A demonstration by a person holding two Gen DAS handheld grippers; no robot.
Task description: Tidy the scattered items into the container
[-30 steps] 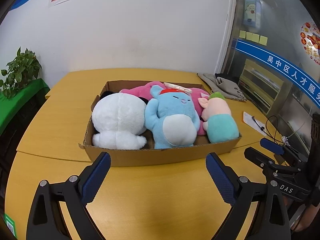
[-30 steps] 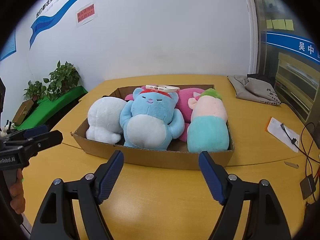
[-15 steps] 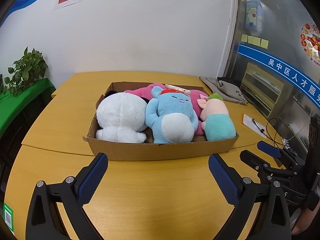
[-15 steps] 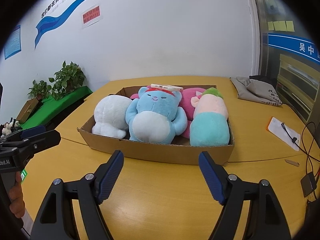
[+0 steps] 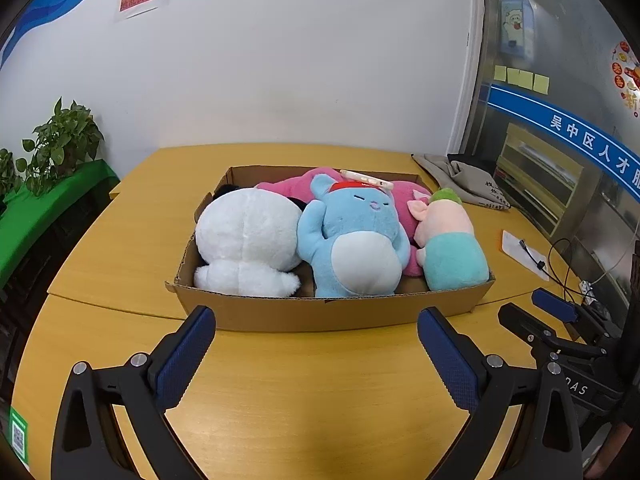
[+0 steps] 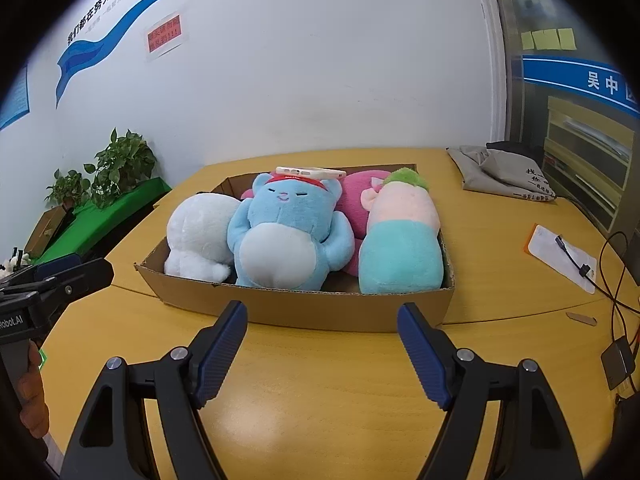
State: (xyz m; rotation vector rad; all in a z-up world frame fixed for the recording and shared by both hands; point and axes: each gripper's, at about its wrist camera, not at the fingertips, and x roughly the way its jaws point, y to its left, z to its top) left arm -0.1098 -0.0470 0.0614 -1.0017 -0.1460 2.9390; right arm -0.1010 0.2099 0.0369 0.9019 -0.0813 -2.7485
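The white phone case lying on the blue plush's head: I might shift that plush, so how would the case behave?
The white phone case rests flat and loose on the blue plush, overhanging its rounded head, so it would probably slide off at a nudge. It looks thin and light, likely somewhat flexible, and hard for wide fingers to pinch.

One cardboard box (image 5: pixel 332 314), four plush toys (image 5: pixel 352 240), one phone case (image 5: pixel 366 179), two plants (image 6: pixel 120 164)

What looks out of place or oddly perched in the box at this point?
A pale phone case lies flat across the blue plush's head, perched rather than tucked into the cardboard box. The white plush faces away. Both grippers are open and empty.
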